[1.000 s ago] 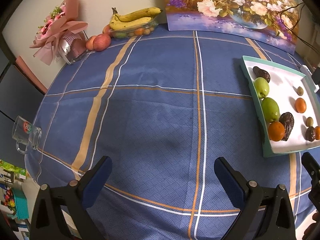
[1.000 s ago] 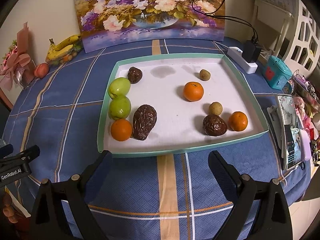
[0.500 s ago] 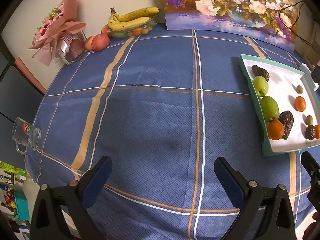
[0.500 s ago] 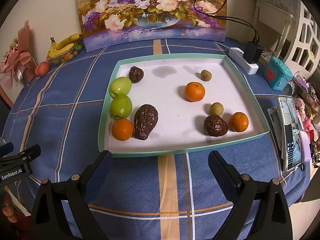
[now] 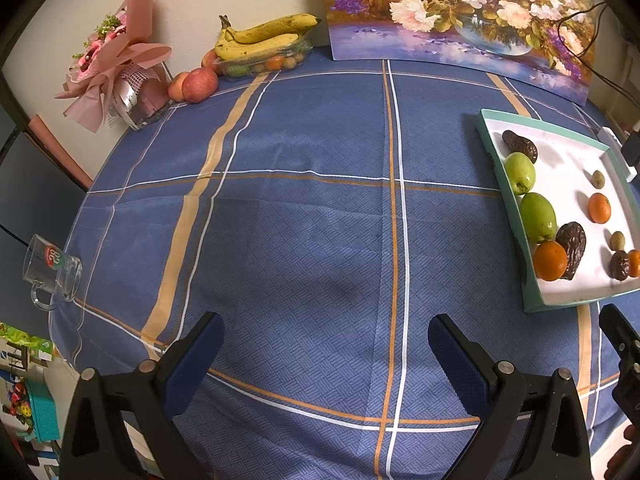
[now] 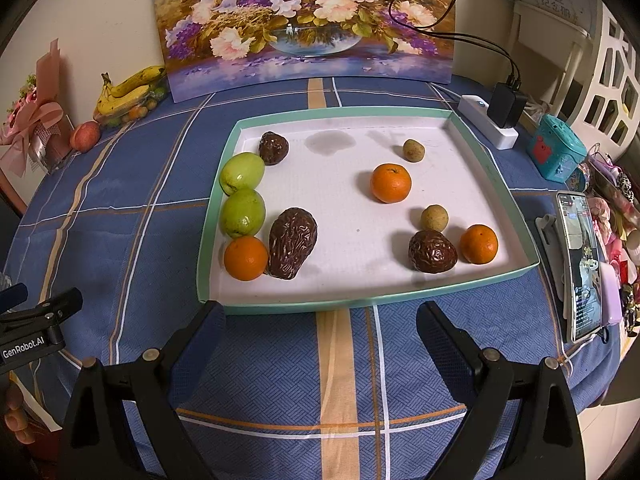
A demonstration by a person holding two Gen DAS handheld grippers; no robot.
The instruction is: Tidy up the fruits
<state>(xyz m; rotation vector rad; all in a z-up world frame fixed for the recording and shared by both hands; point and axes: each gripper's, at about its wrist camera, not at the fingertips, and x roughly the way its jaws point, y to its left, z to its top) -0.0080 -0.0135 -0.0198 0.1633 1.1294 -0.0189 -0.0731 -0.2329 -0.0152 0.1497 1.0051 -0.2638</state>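
Both grippers are just hanging over the blue plaid tablecloth [image 5: 304,216] with nothing in them. The left gripper [image 5: 322,356] has its jaws spread wide above bare cloth near the table's front edge. The right gripper [image 6: 318,340] is spread wide too, sitting right at the front edge of the tray [image 6: 360,304].

The fruit's all in that mint-rimmed white tray. Along its left edge: 2 green apples [image 6: 243,190] touching each other, then an orange [image 6: 245,258] at the front-left corner with a big wrinkly brown fruit [image 6: 292,248] pressed against it. A smaller brown one [image 6: 273,148] sits near the back-left corner. Near the front-right corner there's another brown one [image 6: 432,251] beside a second orange [image 6: 478,244], and a 3rd orange [image 6: 390,183] is around the middle

Bananas [image 5: 260,38] sit at the table's back edge
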